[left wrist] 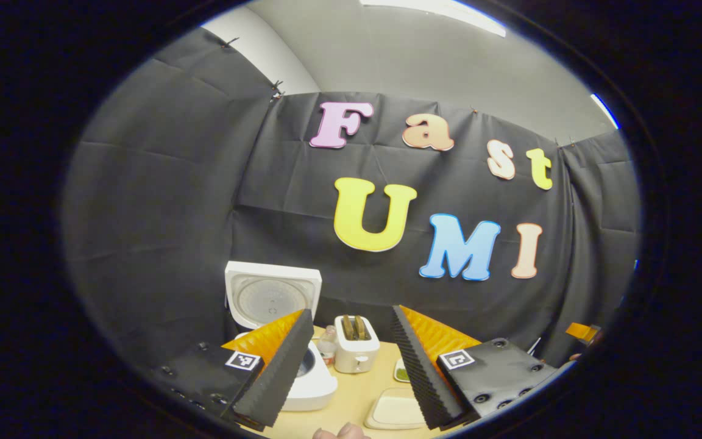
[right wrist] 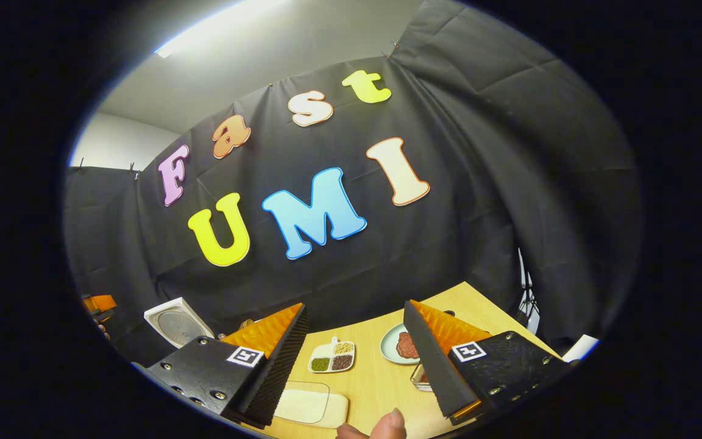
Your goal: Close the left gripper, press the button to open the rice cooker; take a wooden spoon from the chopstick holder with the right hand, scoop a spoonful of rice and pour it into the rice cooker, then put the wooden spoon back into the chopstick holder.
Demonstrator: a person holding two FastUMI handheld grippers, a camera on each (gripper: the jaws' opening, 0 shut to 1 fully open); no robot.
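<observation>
- Fingertips of a hand (right wrist: pixel 381 427) poke in at the bottom of the right gripper view, nearest the lens; a knuckle edge (left wrist: pixel 342 431) shows likewise in the left gripper view.
- Left gripper (left wrist: pixel 351 366) has its fingers spread wide, holding nothing.
- Right gripper (right wrist: pixel 354 360) is likewise spread and empty.
- Cooker (left wrist: pixel 302 372) sits on the table (left wrist: pixel 357 396) behind the left gripper's left finger, which hides much of its body; the lid (left wrist: pixel 272 292) stands upright, its inner face turned to the camera.
- In the right gripper view the lid (right wrist: pixel 177 323) shows far left, tilted; the body below it is hidden.
- Toaster (left wrist: pixel 356 350) stands just right of the cooker, slots up; a small bottle (left wrist: pixel 327 347) stands between them, hard to make out.
- Board (left wrist: pixel 395 410), pale, lies well right of the cooker, partly cut off by the right finger.
- Tray (right wrist: pixel 331 356) with four compartments of grains lies farther right, then a plate (right wrist: pixel 390 347) with something dark red on it.
- Square markers sit on the grippers; no writing can be read.
</observation>
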